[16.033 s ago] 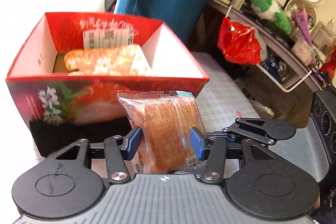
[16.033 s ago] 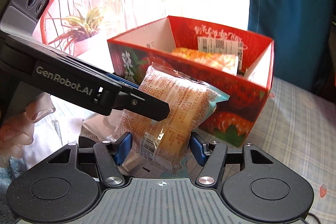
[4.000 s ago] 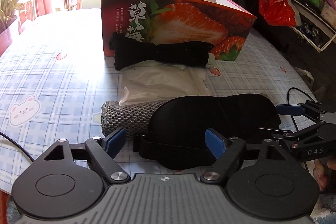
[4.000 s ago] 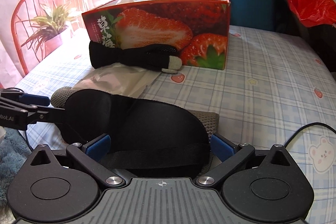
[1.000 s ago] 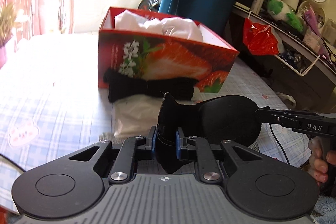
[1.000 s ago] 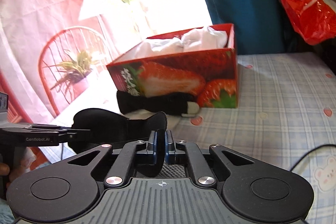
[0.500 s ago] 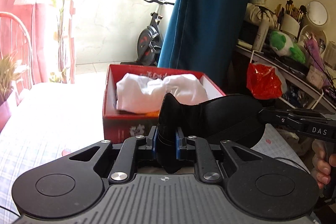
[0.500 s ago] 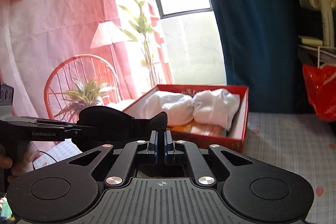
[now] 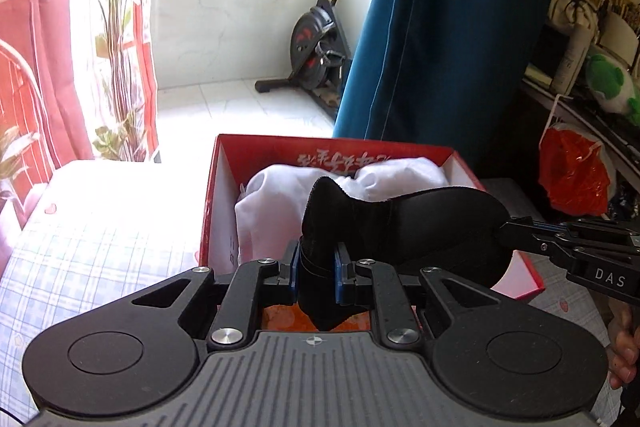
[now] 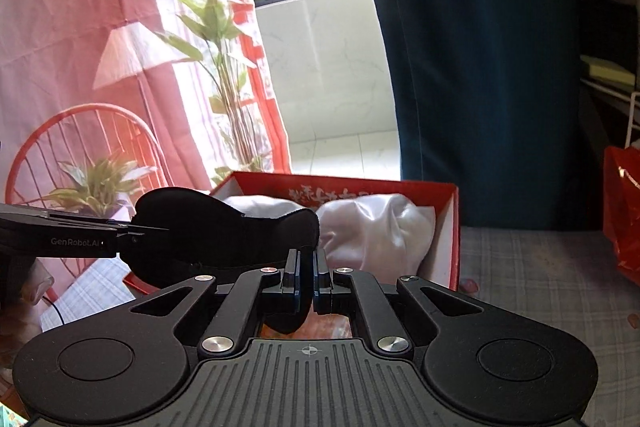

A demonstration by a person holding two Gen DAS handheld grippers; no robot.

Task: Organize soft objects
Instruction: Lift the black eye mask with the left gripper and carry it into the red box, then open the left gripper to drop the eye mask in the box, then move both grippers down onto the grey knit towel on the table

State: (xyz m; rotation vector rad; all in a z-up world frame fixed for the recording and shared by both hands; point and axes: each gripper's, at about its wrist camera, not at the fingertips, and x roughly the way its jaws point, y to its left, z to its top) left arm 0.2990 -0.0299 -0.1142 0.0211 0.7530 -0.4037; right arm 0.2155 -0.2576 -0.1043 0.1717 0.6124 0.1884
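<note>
Left wrist view: you are clamping both the left gripper [image 9: 316,273] and right gripper [image 10: 306,277] on the eye mask [image 9: 420,223], stretching it sideways, hovering above the red box [image 9: 216,187].

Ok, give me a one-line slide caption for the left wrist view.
Both tongs, left and right, hold a black eye mask above the red box.

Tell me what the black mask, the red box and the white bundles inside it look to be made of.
Mask: soft matte fabric, probably padded; it bends and sags between the two grippers. Box: printed cardboard, slightly glossy; thin straight walls, white inside, red outside with lettering. White bundles: smooth cloth with a faint sheen, likely thin textile; they show rumpled folds.
</note>
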